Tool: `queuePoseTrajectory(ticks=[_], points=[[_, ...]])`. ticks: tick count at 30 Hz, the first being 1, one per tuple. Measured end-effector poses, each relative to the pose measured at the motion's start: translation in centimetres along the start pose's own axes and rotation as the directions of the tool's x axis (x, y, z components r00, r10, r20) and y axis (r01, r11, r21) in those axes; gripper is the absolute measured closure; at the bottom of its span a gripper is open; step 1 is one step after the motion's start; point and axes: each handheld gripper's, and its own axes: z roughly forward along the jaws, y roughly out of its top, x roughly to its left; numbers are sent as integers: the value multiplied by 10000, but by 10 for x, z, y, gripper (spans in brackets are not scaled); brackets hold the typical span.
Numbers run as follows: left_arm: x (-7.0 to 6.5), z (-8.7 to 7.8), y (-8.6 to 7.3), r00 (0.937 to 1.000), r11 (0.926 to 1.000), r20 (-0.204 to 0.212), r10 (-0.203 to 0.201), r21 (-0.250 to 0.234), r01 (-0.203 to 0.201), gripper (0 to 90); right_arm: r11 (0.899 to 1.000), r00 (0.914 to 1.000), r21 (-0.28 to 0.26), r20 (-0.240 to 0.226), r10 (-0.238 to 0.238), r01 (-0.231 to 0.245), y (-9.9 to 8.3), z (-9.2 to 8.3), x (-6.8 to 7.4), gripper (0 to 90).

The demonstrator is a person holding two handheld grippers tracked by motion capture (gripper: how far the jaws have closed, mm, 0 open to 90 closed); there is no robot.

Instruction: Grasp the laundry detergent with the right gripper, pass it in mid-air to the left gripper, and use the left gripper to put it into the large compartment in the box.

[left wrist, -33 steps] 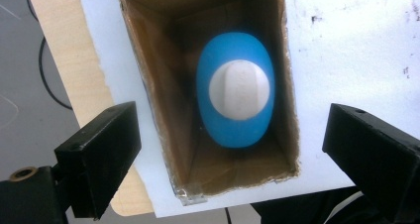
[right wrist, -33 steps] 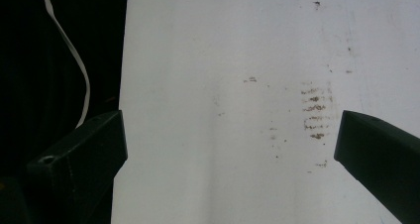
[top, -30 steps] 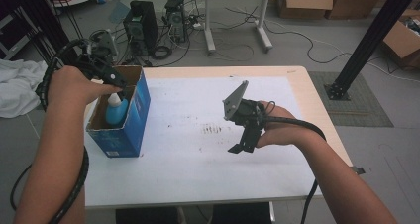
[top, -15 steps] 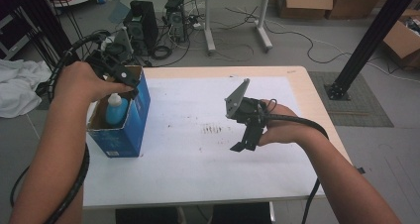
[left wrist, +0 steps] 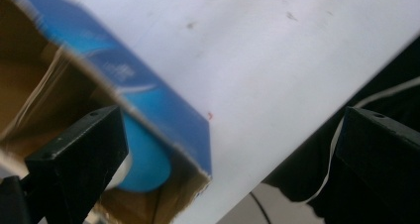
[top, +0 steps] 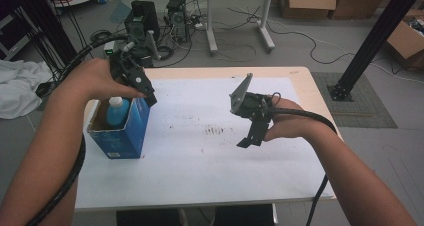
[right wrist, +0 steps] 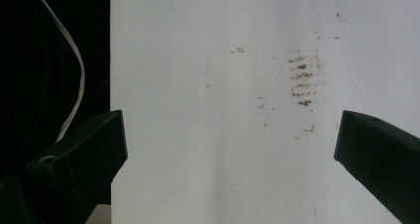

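Note:
An open blue cardboard box (top: 122, 136) stands at the table's left side, with a blue bottle (top: 117, 112) with a white cap upright inside it. My left gripper (top: 145, 93) hovers over the box's far right corner. Its jaws have just been opening and stand wide, pressing on nothing. In the left gripper view, the left gripper (left wrist: 228, 130) looks down past the box (left wrist: 148, 95) corner, and the bottle (left wrist: 148, 159) shows behind one jaw. My right gripper (top: 250, 136) hangs open above the table's middle right. In the right gripper view, the right gripper (right wrist: 230, 135) holds nothing.
A white sheet covers the wooden table (top: 200, 101), with brown smudges (top: 215, 131) near its middle. Beyond the far edge lie computer cases (top: 145, 16) and cables on the floor. A black post (top: 370, 41) stands at the right.
My left gripper has lifted off the bottle and drifted toward the box's far right corner, its jaws wider. The bottle stays in the box. The right hand has kept still.

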Motion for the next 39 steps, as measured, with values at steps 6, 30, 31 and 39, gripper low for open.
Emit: queuePoseTrajectory(ticks=[6, 30, 31, 39], points=[[-20, 10, 11, 9687, 9691, 332, 2461, 85, -2465, 1, 9996, 9999, 289, 88, 72, -74, 2, -8, -4, 0], [-46, 29, 24, 8773, 8777, 530, 4770, 231, -4786, 1, 9971, 9996, 710, 124, 255, -263, -1, -14, -17, 0], [-46, 29, 24, 8783, 8788, 546, 4750, 219, -4767, 1, 9973, 9996, 677, 123, 267, -274, -1, -14, -17, 0], [-46, 30, 26, 8791, 8790, 459, 4745, 282, -4759, 1, 9969, 9996, 752, 131, 242, -251, 0, -12, -17, 0]])
